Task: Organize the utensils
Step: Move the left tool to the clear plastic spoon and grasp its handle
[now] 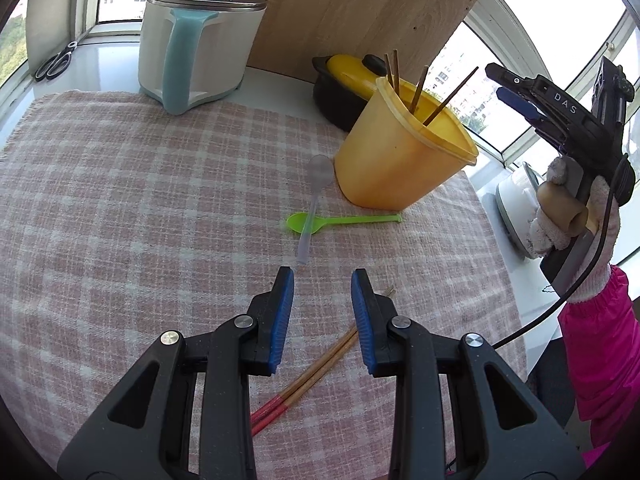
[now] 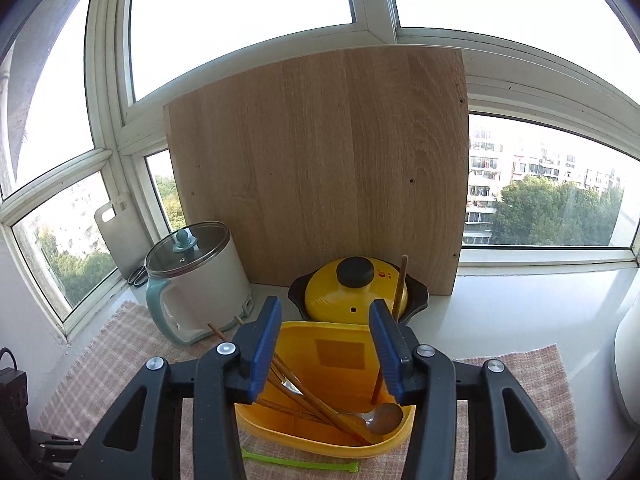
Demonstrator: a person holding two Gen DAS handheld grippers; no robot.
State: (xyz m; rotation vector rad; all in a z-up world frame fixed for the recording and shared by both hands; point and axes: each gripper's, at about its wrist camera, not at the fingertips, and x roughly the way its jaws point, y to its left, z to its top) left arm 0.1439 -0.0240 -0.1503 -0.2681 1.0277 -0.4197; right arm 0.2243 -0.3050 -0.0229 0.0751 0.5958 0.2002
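A yellow container (image 1: 400, 156) stands on the pink plaid cloth (image 1: 120, 200) with several chopsticks (image 1: 420, 88) sticking out of it. In front of it a clear plastic spoon (image 1: 316, 200) lies across a green spoon (image 1: 344, 221). A pair of red-tipped wooden chopsticks (image 1: 316, 372) lies on the cloth under my left gripper (image 1: 323, 276), which is open and holds nothing. My right gripper (image 2: 326, 308) hovers open and empty over the container (image 2: 340, 360), where chopsticks and spoons (image 2: 312, 400) rest inside. A gloved hand carries the right gripper (image 1: 520, 100) at the right.
A white pot with a teal handle (image 1: 200, 48) and a black casserole with a yellow lid (image 1: 348, 76) stand behind the cloth. A wooden board (image 1: 340, 12) leans on the window. Scissors (image 1: 56, 62) lie far left; a white appliance (image 1: 516, 208) sits right.
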